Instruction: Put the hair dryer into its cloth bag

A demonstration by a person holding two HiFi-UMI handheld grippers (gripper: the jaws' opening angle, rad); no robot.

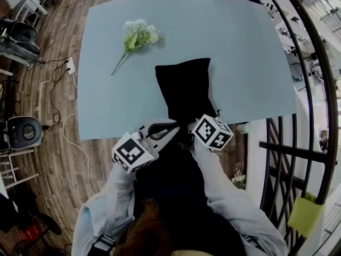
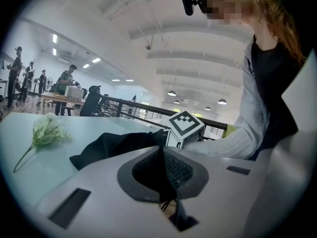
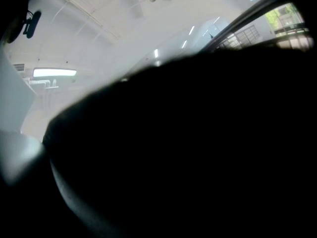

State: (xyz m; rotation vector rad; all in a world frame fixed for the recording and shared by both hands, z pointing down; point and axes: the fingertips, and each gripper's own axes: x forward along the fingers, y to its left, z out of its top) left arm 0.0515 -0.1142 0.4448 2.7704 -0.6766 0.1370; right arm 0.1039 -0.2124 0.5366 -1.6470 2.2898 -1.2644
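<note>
Though the left tongs (image 1: 173,133) pinch the bag (image 1: 186,89) at its mouth, the right tongs (image 1: 205,133) beside them, grip untellable behind black cloth, could tug it free, dropping it off the bench (image 1: 240,63).

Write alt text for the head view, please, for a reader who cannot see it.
Seen from above, a black cloth bag lies on a pale blue table; the left gripper and right gripper meet at its near end, at the table edge. A sprig of white flowers lies farther off, left.
</note>
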